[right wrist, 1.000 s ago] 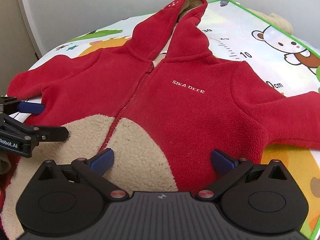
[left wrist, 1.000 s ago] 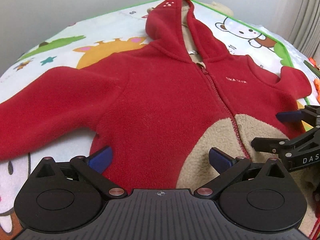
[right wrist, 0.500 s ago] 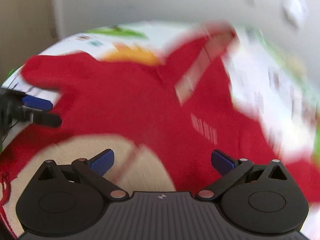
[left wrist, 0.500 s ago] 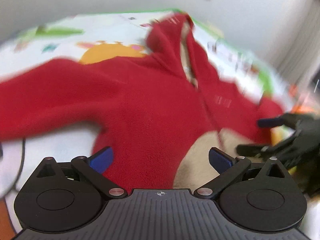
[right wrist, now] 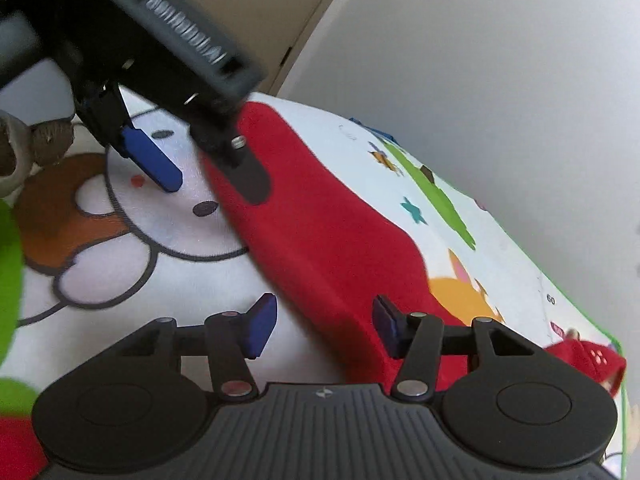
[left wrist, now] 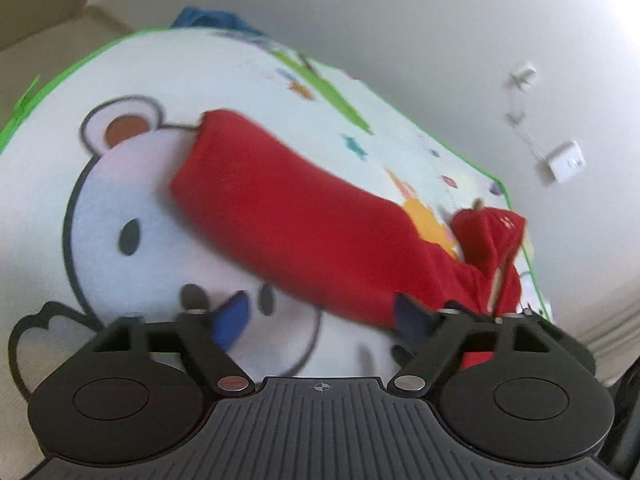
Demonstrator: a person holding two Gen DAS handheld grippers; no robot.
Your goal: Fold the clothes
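Note:
A red fleece hooded jacket lies flat on a cartoon play mat (left wrist: 120,184). Its left sleeve (left wrist: 288,216) stretches across the mat, cuff at the far left, and the hood (left wrist: 488,236) is at the right. My left gripper (left wrist: 322,316) is open just above the mat, its right finger at the sleeve's near edge. In the right wrist view the same sleeve (right wrist: 328,232) runs diagonally and the hood (right wrist: 592,360) is low on the right. My right gripper (right wrist: 324,328) is open over the sleeve's near edge. The left gripper (right wrist: 212,184) hangs open over the cuff end.
The mat's green border (left wrist: 60,76) marks its far edge. A blue cloth (left wrist: 212,20) lies beyond it by the wall. A brown plush object (right wrist: 48,140) sits at the mat's left side. A white box (left wrist: 564,162) hangs on the wall.
Both grippers have swung left from the jacket's lower front to its left sleeve. Both stay open and hold nothing. The jacket has not moved.

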